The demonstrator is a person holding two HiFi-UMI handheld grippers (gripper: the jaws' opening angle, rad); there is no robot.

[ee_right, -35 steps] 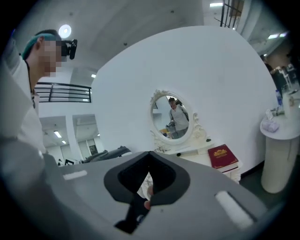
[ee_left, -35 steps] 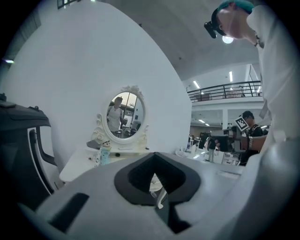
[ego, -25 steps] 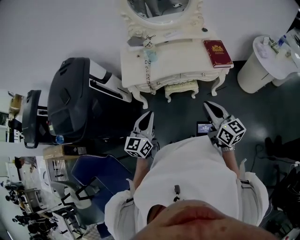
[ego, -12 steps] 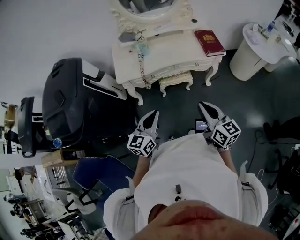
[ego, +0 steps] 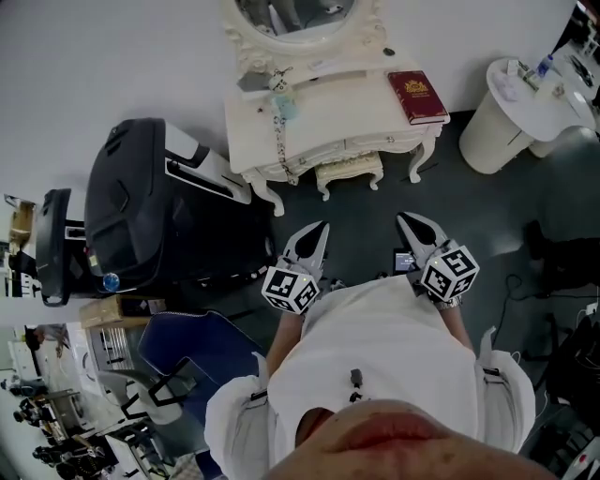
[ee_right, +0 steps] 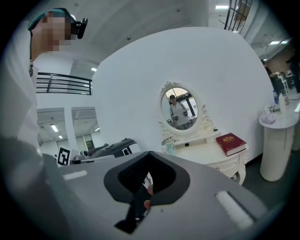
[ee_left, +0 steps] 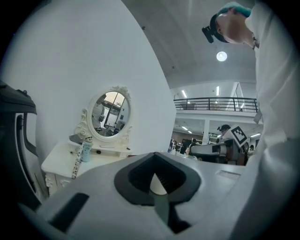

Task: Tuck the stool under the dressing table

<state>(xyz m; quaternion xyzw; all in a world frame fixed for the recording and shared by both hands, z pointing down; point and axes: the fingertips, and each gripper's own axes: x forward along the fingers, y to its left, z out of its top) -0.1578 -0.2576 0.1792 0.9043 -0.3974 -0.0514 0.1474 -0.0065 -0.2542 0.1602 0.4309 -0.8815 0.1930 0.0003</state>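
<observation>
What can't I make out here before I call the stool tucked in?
- Stool: head view, rear hidden under the dressing table top; gripper views, blocked by the left gripper and right gripper themselves.
- Mirror: head view, top cut off by the frame edge.
- Red book: title too small everywhere.

The dressing table (ego: pixel 328 122) and the stool (ego: pixel 349 172) are creamy white, the book (ego: pixel 418 97) is dark red, the floor (ego: pixel 469 216) is dark grey, the chair (ego: pixel 202 349) is blue, and my left gripper (ego: pixel 317 232) and right gripper (ego: pixel 407 223) have black-and-white squares.
</observation>
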